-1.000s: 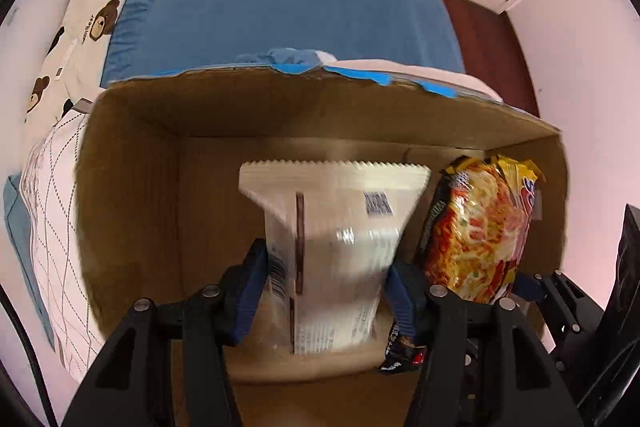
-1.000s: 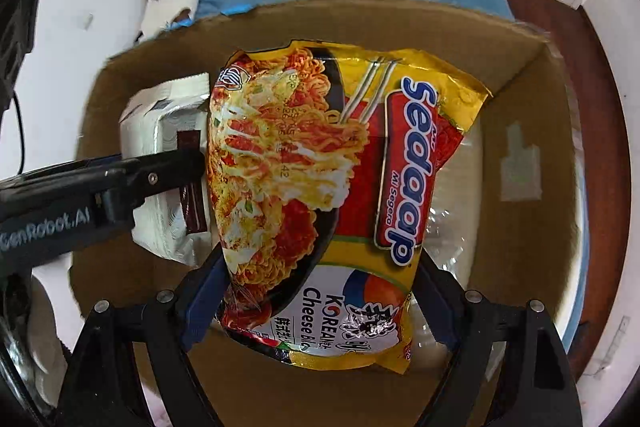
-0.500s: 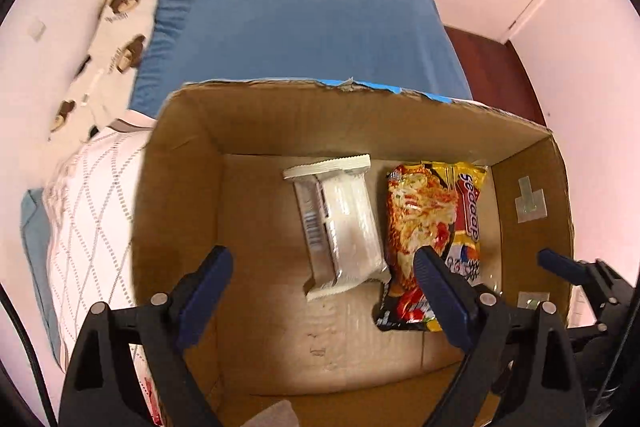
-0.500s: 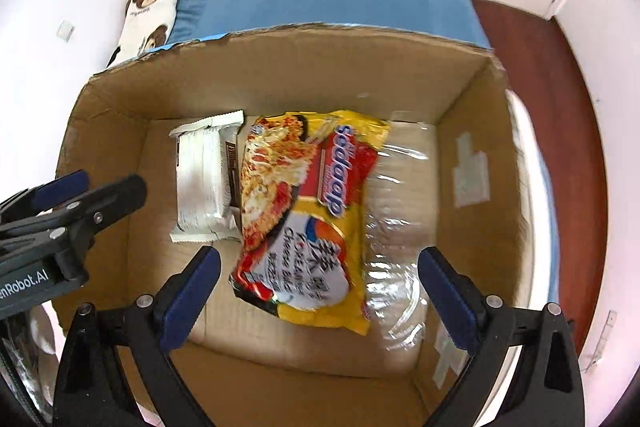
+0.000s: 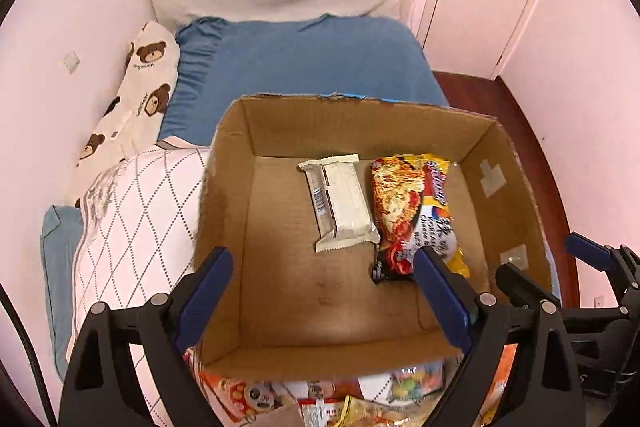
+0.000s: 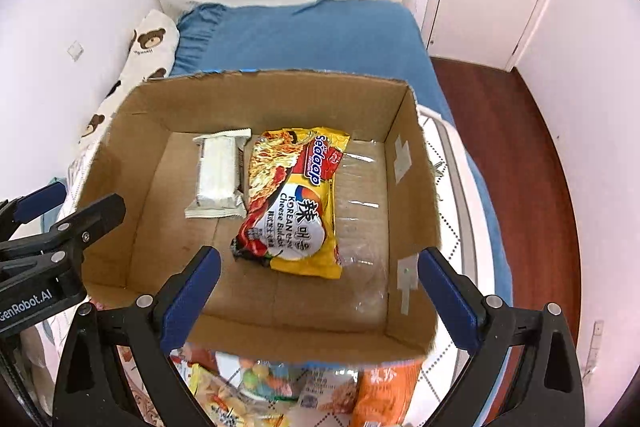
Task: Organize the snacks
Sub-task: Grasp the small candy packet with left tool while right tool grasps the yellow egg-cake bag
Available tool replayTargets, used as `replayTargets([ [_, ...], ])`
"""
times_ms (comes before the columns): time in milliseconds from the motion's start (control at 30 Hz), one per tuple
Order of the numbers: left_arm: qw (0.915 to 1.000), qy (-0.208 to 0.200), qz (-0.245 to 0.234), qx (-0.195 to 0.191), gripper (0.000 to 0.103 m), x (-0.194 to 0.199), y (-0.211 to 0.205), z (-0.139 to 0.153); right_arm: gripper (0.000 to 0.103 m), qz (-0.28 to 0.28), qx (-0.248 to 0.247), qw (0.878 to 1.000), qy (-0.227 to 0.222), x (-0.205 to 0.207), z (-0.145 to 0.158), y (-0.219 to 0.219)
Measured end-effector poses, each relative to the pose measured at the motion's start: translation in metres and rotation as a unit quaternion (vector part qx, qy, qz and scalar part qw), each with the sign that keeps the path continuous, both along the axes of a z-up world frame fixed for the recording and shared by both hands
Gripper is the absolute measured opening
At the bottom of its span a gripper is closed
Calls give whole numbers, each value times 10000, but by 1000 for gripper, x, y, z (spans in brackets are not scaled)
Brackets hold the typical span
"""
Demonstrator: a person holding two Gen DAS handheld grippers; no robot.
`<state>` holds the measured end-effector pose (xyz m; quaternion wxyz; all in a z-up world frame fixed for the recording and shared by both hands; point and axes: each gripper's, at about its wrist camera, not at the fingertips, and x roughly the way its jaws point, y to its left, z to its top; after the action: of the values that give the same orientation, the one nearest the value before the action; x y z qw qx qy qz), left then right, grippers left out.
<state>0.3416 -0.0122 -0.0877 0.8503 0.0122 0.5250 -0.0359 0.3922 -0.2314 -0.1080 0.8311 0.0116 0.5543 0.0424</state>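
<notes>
Grippers, left (image 5: 322, 291) and right (image 6: 318, 287), both spread wide, empty; right view alone shows noodle packet (image 6: 294, 199) label, clear tape (image 6: 362, 211) on box (image 6: 276, 335) floor.

White snack pack (image 5: 340, 203) & yellow noodle pkt (image 6: 296, 199) lie flat, side by side, in cardboard box (image 6: 412, 211).

Open cardboard box (image 6: 412, 195) on a bed, white wafer packet (image 6: 218, 175) touching yellow noodle packet (image 6: 296, 203) inside, right gripper (image 6: 320, 291) spread wide and empty above, loose snack packets (image 6: 304, 391) below.
</notes>
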Motion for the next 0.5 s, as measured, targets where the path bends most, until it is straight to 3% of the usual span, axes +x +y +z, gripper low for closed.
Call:
replayTargets([
  [500, 9987, -480, 61, -155, 93, -85, 18, 51, 101, -244, 435, 9977, -463, -90, 58, -1],
])
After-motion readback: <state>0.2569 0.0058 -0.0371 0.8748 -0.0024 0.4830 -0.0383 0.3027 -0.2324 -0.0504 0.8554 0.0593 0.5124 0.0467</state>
